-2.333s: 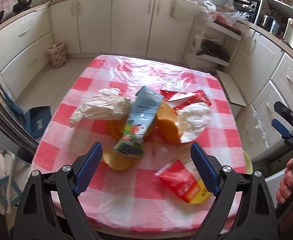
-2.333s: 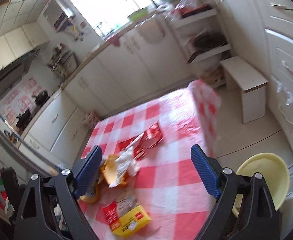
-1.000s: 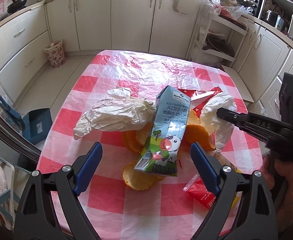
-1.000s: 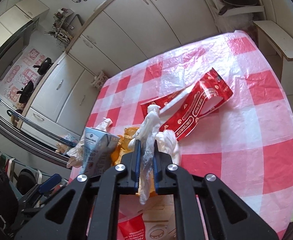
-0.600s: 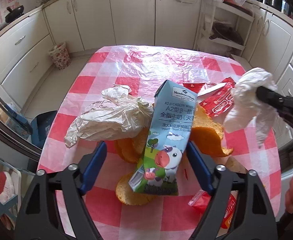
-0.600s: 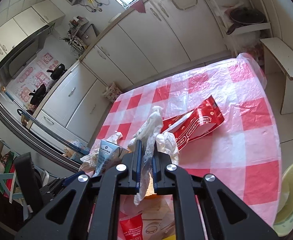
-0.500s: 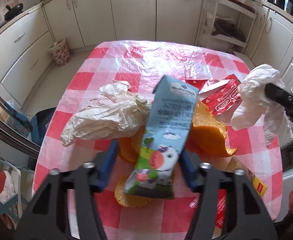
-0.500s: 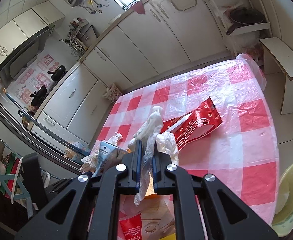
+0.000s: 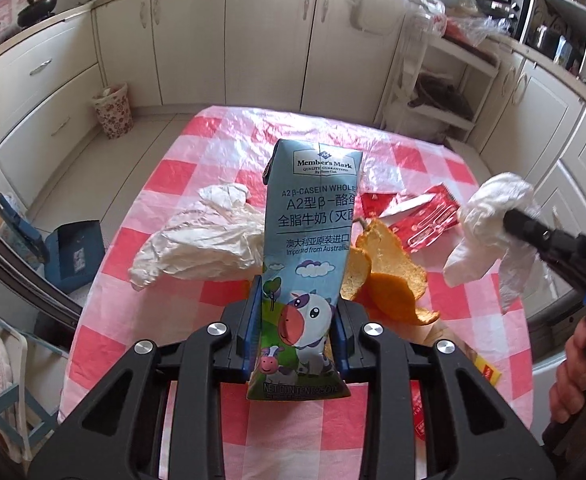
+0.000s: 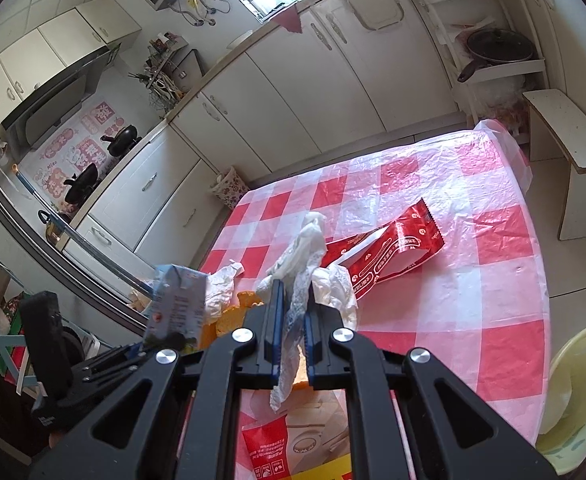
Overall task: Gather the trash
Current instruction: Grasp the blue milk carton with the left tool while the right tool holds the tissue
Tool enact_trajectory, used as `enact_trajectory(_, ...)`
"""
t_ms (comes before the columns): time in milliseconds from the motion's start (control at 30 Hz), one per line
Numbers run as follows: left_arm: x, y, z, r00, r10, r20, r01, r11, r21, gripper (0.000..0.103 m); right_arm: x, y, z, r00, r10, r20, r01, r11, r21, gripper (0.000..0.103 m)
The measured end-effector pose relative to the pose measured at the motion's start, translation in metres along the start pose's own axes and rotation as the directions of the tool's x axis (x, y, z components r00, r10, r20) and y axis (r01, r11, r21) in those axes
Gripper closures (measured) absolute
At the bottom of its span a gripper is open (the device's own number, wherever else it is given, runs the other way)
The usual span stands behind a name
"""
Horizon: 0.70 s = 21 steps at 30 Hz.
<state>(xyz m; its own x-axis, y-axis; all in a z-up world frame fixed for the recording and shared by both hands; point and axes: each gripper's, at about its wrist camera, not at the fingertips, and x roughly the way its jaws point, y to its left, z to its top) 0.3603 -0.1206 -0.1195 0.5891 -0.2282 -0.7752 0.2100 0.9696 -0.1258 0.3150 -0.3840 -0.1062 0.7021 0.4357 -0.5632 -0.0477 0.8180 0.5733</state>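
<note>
The milk carton stands upright between the left gripper jaws, which are closing on it; the right gripper jaws clamp a crumpled plastic glove.

Home kitchen — cream cabinets, pans on stove.

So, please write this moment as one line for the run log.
left jaws: closing on milk carton | right jaws: shut on crumpled plastic glove | orange peel: on table
</note>
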Motion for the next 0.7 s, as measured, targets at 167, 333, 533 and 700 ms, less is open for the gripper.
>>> enact_trajectory(167, -0.022, 0.008, -0.001, 0.997, -0.037, 0.073, 0.039, 0.999, -0.033, 0.075, -0.003, 0.005, -0.005, 1.0, 0.0, 0.002, 0.0, 1.0, -0.012, 0.093)
enact_trajectory(333, -0.035, 0.009, -0.005, 0.992, -0.051, 0.115, 0.055, 0.998, -0.036, 0.075, -0.009, 0.013, -0.009, 1.0, 0.009, 0.01, -0.008, 0.999, -0.035, 0.093)
enact_trajectory(533, -0.049, 0.011, -0.012, 0.987, -0.067, 0.146, 0.074, 0.996, -0.041, 0.075, -0.017, 0.021, -0.015, 1.0, 0.02, 0.018, -0.019, 0.998, -0.061, 0.093)
enact_trajectory(700, -0.057, 0.009, -0.017, 0.981, -0.091, 0.17, 0.097, 0.995, -0.026, 0.075, -0.025, 0.029, -0.02, 0.999, 0.02, 0.031, -0.017, 0.996, -0.091, 0.093)
